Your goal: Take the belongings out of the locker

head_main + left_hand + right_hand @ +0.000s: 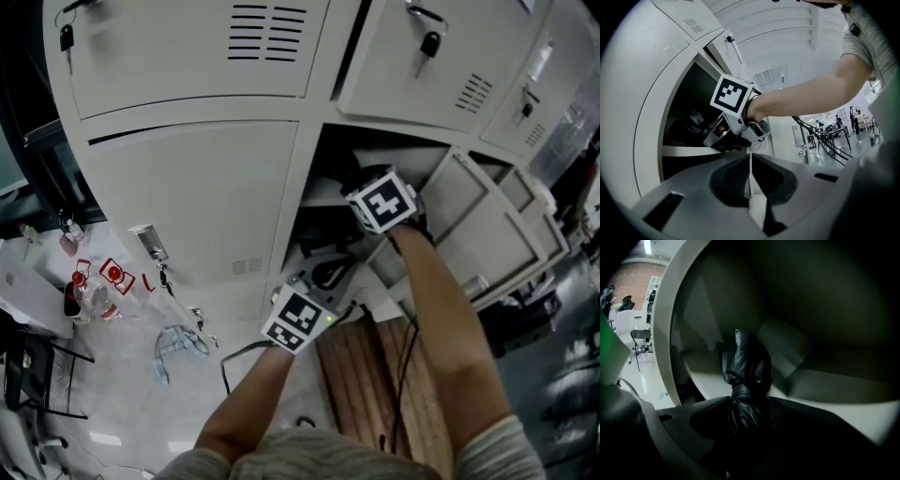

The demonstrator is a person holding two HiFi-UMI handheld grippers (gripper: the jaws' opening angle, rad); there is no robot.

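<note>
The open locker is in the middle of the head view, its door swung out to the right. My right gripper reaches into the upper compartment. In the right gripper view, this gripper is shut on a black folded umbrella that stands up from the jaws above the pale shelf. My left gripper is lower, at the locker's front. In its own view, that gripper is shut on a thin white sheet, seen edge-on, and the right gripper shows ahead at the dark opening.
A black looped cable and other dark items lie in the locker's lower part. A wooden bench is below my arms. Bottles and red-marked packets lie on the floor at the left. Keys hang in neighbouring locker doors.
</note>
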